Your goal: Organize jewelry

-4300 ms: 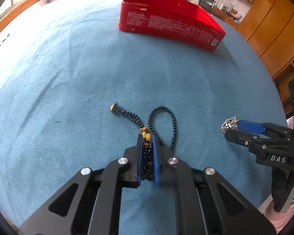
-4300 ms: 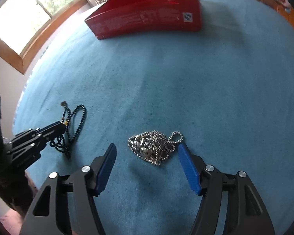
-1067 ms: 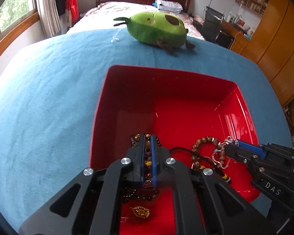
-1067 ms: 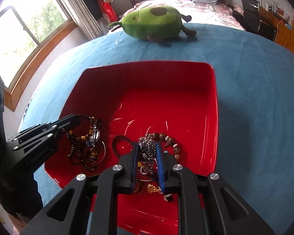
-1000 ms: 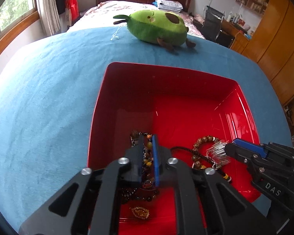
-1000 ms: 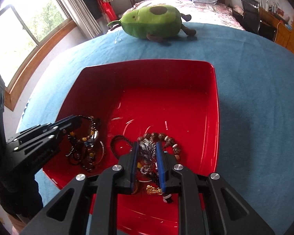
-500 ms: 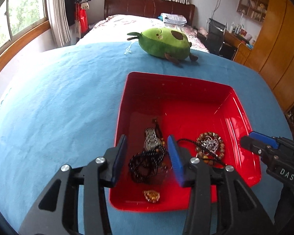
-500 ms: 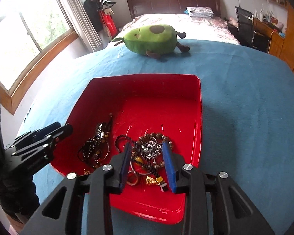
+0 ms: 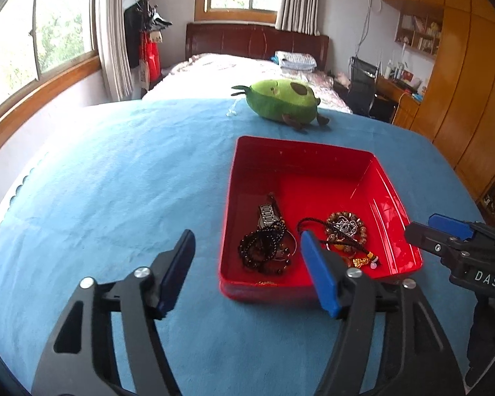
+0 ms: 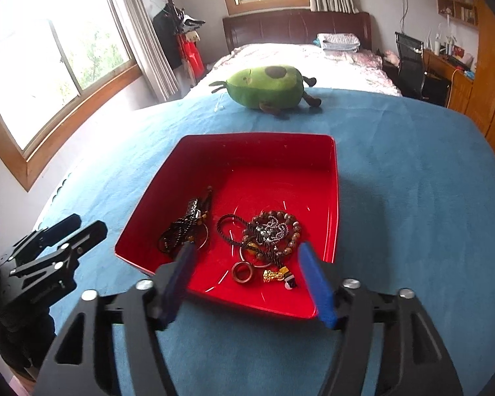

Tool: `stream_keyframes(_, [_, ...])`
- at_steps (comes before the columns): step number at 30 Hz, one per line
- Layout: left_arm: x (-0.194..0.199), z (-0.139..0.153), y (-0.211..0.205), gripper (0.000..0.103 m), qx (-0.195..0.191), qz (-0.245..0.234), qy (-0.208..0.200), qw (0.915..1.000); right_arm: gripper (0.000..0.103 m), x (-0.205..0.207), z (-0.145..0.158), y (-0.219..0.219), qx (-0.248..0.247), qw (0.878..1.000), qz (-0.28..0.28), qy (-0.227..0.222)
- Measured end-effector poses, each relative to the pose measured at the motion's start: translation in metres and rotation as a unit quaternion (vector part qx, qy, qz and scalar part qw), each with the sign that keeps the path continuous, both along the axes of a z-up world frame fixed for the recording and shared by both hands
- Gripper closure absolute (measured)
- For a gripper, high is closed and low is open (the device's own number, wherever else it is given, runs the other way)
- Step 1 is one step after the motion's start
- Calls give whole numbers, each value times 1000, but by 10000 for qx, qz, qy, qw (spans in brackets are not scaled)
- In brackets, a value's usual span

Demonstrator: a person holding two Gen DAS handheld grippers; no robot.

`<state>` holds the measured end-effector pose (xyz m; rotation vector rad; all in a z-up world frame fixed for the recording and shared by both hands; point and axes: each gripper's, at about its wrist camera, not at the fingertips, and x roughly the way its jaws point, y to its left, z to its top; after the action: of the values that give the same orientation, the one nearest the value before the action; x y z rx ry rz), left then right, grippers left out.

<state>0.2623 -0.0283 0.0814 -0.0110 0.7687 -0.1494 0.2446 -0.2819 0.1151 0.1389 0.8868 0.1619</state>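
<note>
A red tray (image 9: 316, 156) (image 10: 333, 198) sits on the blue cloth. In it lie a black bead necklace (image 9: 260, 250) (image 10: 178, 231) with a metal watch (image 9: 268, 215), and a silver chain (image 9: 345, 226) (image 10: 272, 231) on a brown bead bracelet, a ring (image 10: 242, 272) and a gold charm (image 10: 274, 275). My left gripper (image 9: 247, 247) is open and empty, raised near the tray's front left corner. My right gripper (image 10: 244, 257) is open and empty, raised above the tray's front edge. Each gripper also shows in the other view (image 10: 72, 234) (image 9: 442, 227).
A green avocado plush toy (image 9: 282, 102) (image 10: 267, 90) lies on the cloth behind the tray. Blue cloth (image 9: 115, 181) spreads to the left. A bed, windows and wooden cabinets stand beyond the table.
Both grippers opened, leaving the black bead necklace and the silver chain in the tray, then pulled back and up away from it.
</note>
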Motion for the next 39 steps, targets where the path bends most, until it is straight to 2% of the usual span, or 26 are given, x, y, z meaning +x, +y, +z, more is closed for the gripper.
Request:
stream_keyframes(2, [-8,4,1,30,8,-6,-90,10000,22,-6,3,1,-39,10000,-32,-37])
stream_keyframes(11, [-47,24,5,11,23,-8,-578,9983,4,-30,16,4,-258,9993,-179,-213])
stream_keyframes(16, [-61,34,11,3,11,-3,-654,9979,4,-40,22,5,-277,9992,-224,-155])
stream_keyframes(25, [-73,34,25,3,-110,25,-385,9992,4,-65,26,5,-290,9992,-209,-171])
stream_keyframes(34, [-61,27,14,3,105,-35,-213,9997,4,-73,19,-2,-237,9992,-249,-187])
stream_keyframes(39, [-44,7,12,3,114,7,-16,9999,4,-65,6,-2,-297,9991,-298,-84])
